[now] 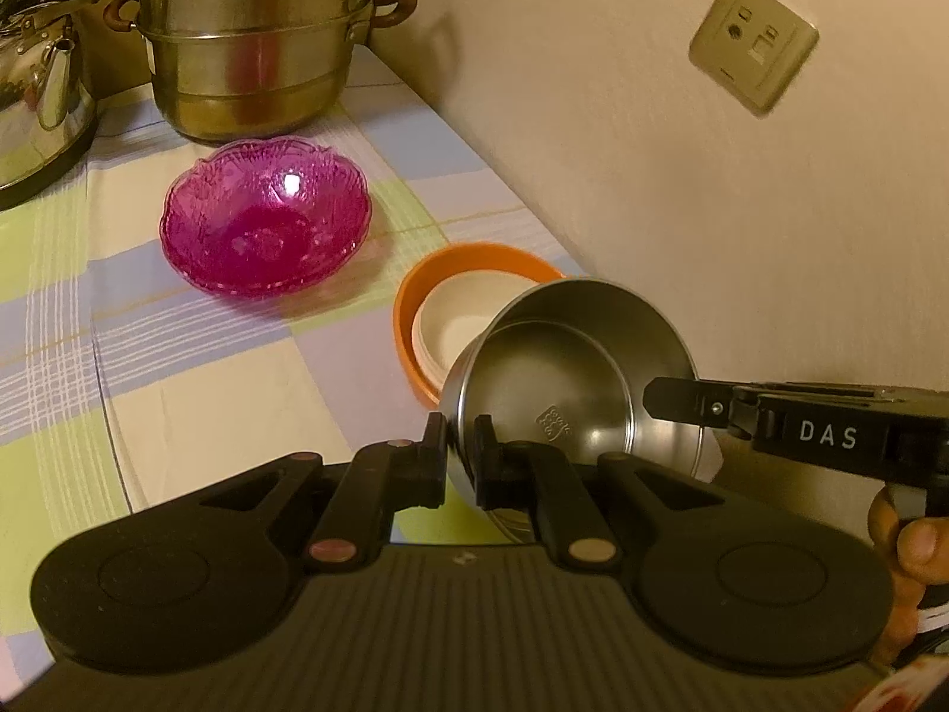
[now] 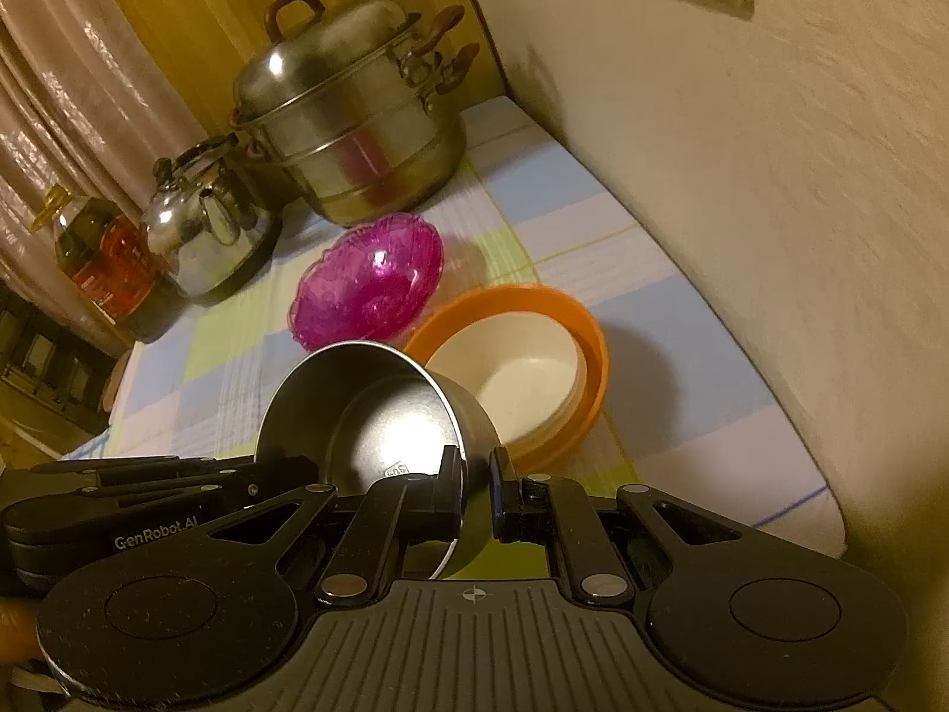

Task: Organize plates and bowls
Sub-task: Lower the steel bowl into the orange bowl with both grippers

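Steel bowl point(image 1: 569, 380) tilted between both grippers

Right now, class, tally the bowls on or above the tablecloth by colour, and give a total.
Steel bowl: 1
Pink glass bowl: 1
Orange bowl: 1
Cream bowl: 1
Total: 4

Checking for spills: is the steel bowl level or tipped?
Tipped: the steel bowl hangs tilted, mouth toward the cameras, and looks empty.
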{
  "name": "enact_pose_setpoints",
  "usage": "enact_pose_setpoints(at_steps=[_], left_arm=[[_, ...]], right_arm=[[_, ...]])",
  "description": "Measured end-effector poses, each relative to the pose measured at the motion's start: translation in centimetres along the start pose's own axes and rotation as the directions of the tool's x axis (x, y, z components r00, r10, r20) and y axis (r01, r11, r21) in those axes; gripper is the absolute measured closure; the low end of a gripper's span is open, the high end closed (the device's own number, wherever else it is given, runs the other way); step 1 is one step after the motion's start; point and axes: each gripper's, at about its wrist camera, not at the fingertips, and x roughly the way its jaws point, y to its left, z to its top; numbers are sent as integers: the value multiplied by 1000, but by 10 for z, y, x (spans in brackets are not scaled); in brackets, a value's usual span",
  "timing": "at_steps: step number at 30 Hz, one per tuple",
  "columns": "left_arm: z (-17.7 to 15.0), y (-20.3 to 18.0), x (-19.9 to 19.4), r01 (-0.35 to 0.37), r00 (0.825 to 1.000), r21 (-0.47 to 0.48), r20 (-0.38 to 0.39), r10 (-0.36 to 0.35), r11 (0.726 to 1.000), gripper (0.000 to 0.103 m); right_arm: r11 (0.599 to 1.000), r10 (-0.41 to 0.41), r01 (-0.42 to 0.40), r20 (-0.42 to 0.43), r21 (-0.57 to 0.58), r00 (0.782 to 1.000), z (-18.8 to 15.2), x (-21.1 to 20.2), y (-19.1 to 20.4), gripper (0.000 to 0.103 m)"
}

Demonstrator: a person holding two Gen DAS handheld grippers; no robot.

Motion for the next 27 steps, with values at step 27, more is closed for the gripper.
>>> enact_pose_setpoints(at_steps=[27], left_arm=[[55, 6, 72, -6, 999, -67, -45, 3, 998, 95]], right_arm=[[999, -37, 37, -24, 17, 999, 65, 61, -38, 94]])
